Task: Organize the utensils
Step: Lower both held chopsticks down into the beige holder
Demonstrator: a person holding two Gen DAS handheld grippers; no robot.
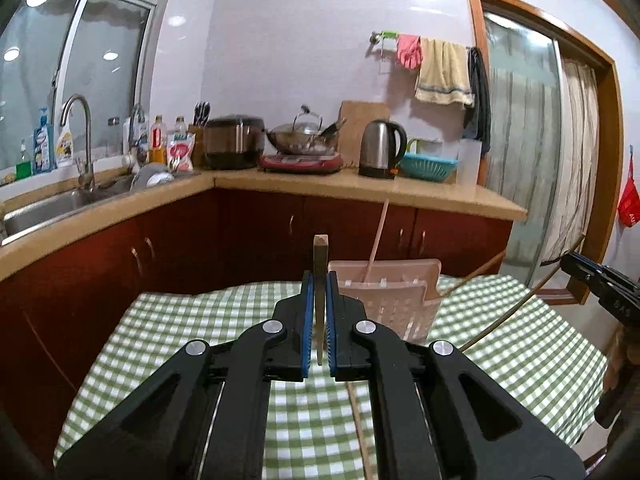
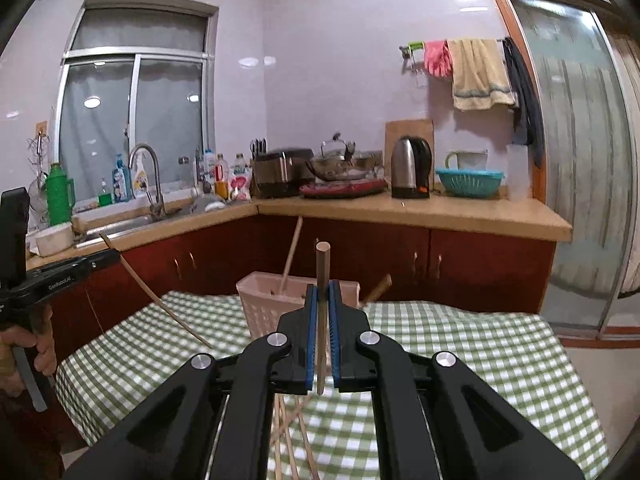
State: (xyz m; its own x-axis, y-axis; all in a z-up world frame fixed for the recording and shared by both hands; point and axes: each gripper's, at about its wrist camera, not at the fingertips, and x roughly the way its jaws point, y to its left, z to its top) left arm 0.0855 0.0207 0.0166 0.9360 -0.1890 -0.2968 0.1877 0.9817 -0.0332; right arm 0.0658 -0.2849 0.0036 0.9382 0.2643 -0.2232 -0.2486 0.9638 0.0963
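While clamped, chopstick (image 1: pixel 320 280) inside hand-held gripper (image 1: pixel 319 280).

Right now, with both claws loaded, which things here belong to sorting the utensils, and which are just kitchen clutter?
Job:
- chopstick in left claw
- chopstick in right claw
- pink utensil basket, one chopstick already standing in it
- loose chopsticks on the checked cloth

Clutter:
- electric kettle
- wok
- rice cooker
- teal colander
- hanging towel

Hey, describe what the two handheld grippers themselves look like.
Both are matte black plastic with silver round pivot bolts and blue ribbed pads on narrow fingers. The left gripper carries small white lettering on its side; the right gripper looks identical. No cables visible.
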